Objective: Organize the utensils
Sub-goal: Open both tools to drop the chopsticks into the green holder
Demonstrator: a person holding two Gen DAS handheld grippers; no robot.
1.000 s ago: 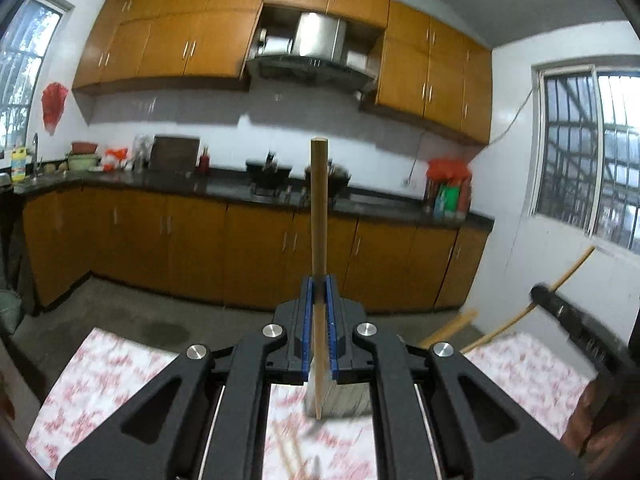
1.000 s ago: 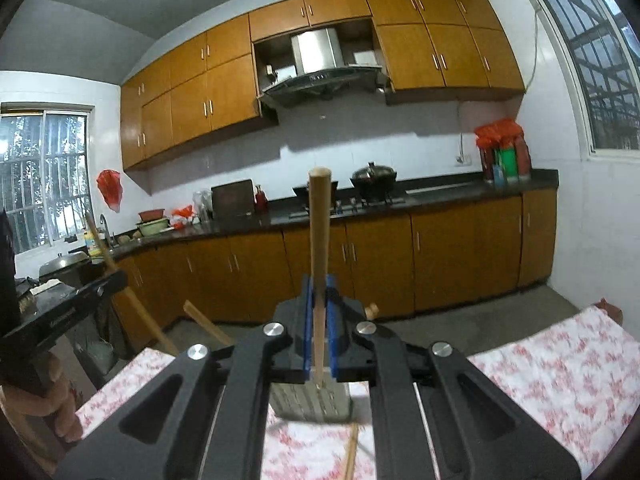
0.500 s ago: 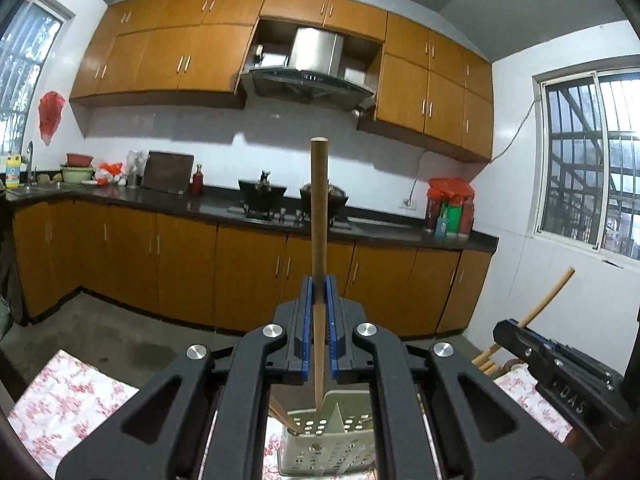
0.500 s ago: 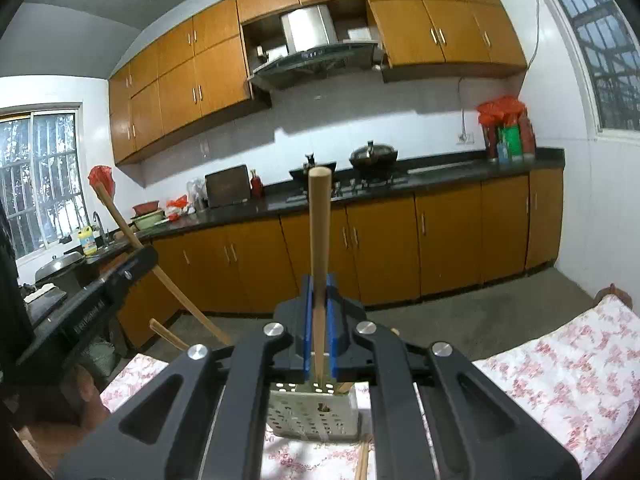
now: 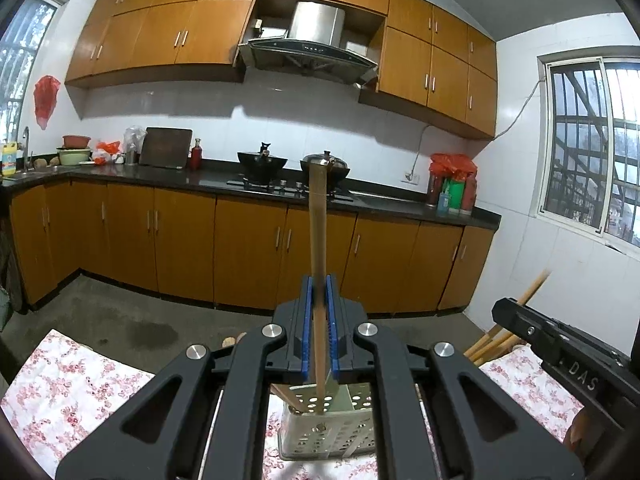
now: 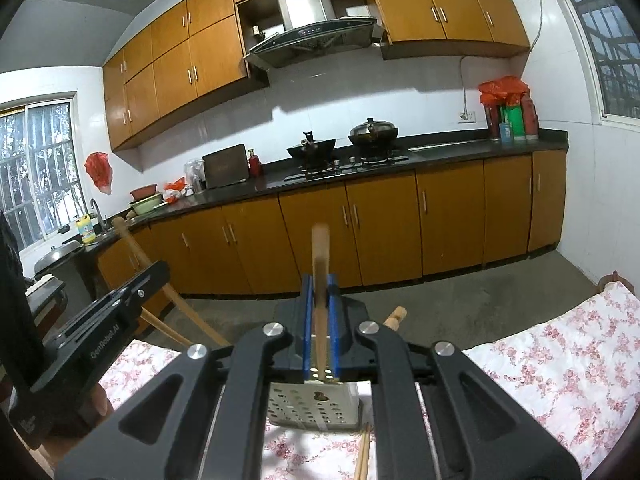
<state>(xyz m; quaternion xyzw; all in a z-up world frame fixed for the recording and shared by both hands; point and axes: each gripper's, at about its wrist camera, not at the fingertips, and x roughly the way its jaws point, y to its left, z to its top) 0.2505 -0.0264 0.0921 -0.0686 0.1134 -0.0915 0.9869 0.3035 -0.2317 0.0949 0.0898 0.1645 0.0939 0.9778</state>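
My left gripper (image 5: pixel 319 292) has a wooden stick (image 5: pixel 318 220) upright between its blue pads. Its jaws are opening, and the stick's lower end reaches into the perforated utensil holder (image 5: pixel 332 432) on the table. My right gripper (image 6: pixel 319 292) has a second wooden stick (image 6: pixel 320 252) between its pads. That stick is blurred and sits loose, with its lower end in the same holder (image 6: pixel 316 404). Each gripper shows at the edge of the other's view: the right gripper (image 5: pixel 560 356) and the left gripper (image 6: pixel 112 320). More wooden sticks (image 5: pixel 488 344) lean out of the holder.
A floral cloth (image 6: pixel 560 360) covers the table. A pair of chopsticks (image 6: pixel 364 452) lies on it in front of the holder. Beyond the table's far edge are bare concrete floor and a run of brown kitchen cabinets (image 5: pixel 248 252) with a stove on top.
Both grippers came forward and down over the holder, which now sits right under them. Both sticks have slipped lower between the pads, the right one blurred.
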